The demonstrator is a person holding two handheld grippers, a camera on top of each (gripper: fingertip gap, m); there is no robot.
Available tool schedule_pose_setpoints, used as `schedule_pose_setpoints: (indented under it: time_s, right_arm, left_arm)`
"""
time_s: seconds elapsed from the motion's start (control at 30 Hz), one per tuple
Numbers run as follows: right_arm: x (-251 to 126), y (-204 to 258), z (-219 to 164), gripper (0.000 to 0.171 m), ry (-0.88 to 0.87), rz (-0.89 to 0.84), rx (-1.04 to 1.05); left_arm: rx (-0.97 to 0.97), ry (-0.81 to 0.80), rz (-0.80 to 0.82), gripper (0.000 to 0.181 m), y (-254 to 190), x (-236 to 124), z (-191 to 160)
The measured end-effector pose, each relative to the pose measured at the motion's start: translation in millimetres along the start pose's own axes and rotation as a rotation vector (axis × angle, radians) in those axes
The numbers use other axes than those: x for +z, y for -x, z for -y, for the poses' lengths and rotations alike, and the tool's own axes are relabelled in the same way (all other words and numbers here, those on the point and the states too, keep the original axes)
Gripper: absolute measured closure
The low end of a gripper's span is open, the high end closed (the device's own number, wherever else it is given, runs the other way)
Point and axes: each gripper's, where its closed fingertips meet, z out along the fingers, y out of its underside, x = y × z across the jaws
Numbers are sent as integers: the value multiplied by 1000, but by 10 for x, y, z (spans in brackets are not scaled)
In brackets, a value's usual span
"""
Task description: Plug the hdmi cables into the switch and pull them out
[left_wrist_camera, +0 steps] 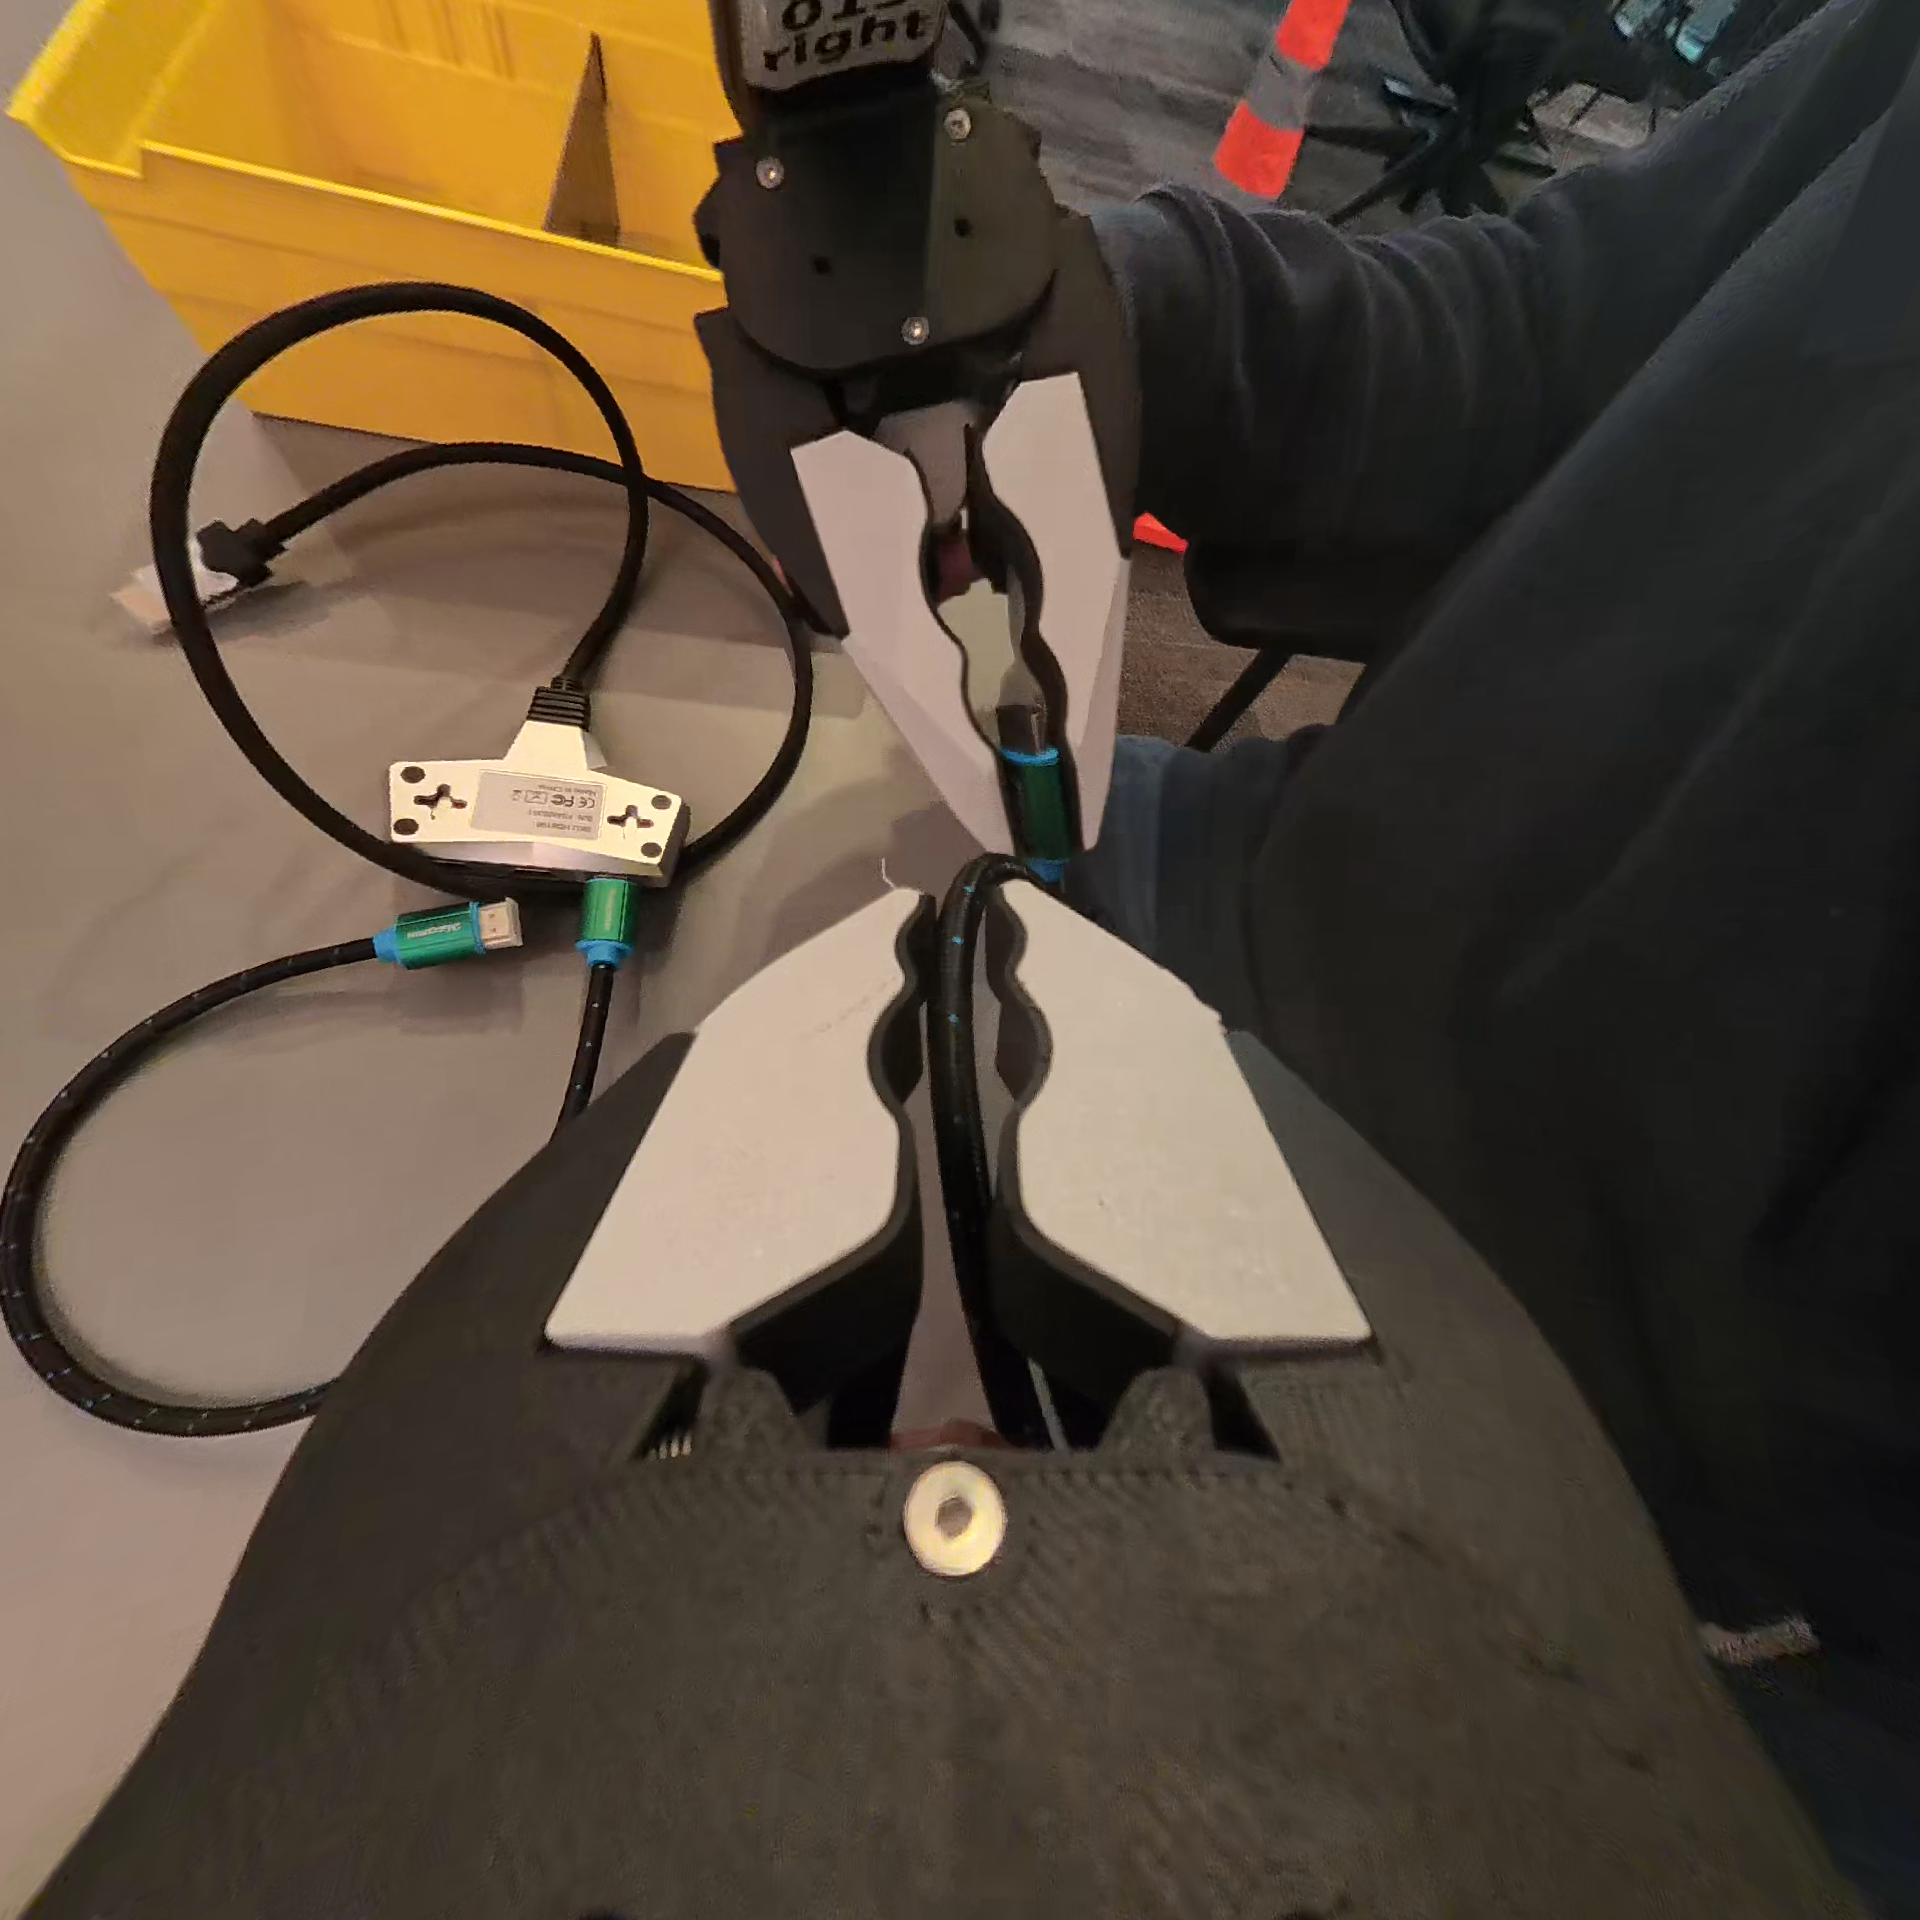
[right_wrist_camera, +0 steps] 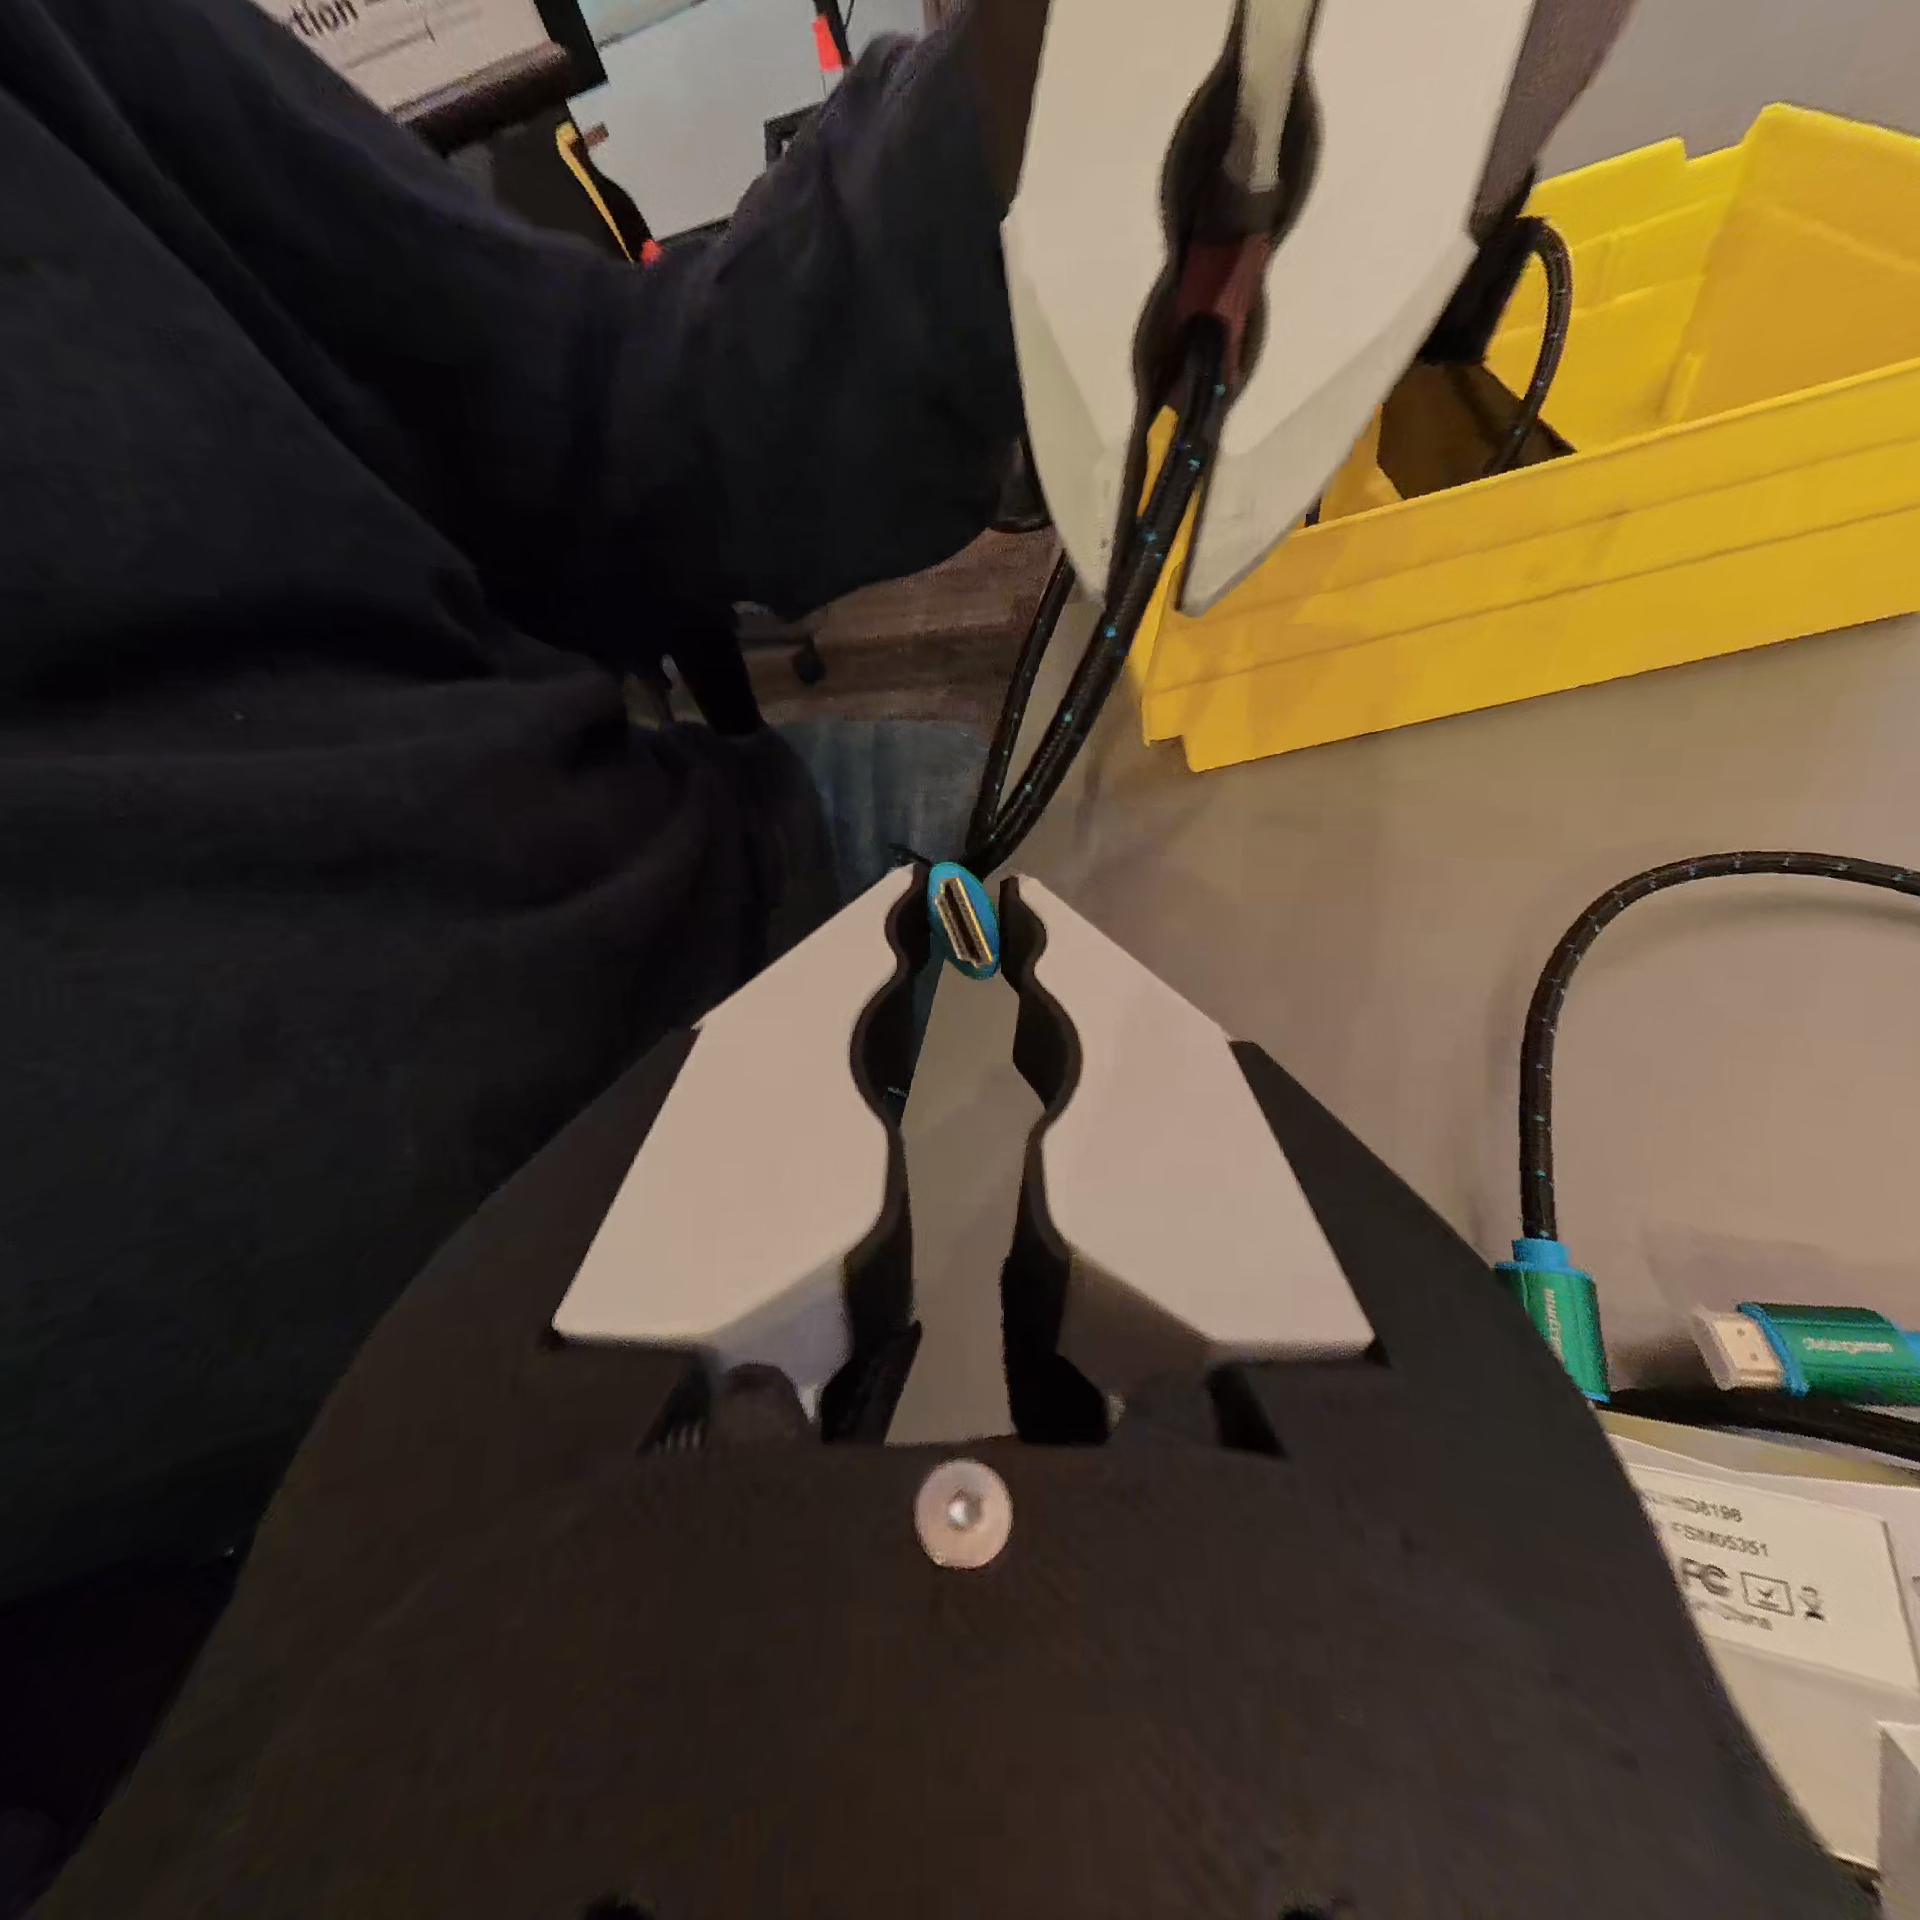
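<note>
The left gripper (left_wrist_camera: 961,904) pinches the braided cable (left_wrist_camera: 951,1039) between its fingers; the right gripper (right_wrist_camera: 961,894) pinches that cable's green plug (right_wrist_camera: 964,928). Only the left wrist view shows the whole switch (left_wrist_camera: 535,821) on the desk (left_wrist_camera: 312,1143), one plug (left_wrist_camera: 610,914) inserted, another (left_wrist_camera: 452,932) loose beside it.

So I count two claws, three green HDMI plugs (one pinched in the right claw (left_wrist_camera: 1039,805), two off to the left claw's (left_wrist_camera: 961,904) left), one silver switch (left_wrist_camera: 535,821), one yellow bin (left_wrist_camera: 343,239).
</note>
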Motion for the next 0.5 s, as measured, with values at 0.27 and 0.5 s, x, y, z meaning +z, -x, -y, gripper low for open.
schedule_pose_setpoints:
  time_s: [0.27, 0.5]
  right_arm:
    - [-137, -323, 175, 162, -164, -133, 132]
    - [-504, -682, 302, 163, -422, -239, 315]
  left_arm:
    - [83, 1, 383, 140, 610, -289, 127]
    - [178, 10, 634, 126, 463, -263, 248]
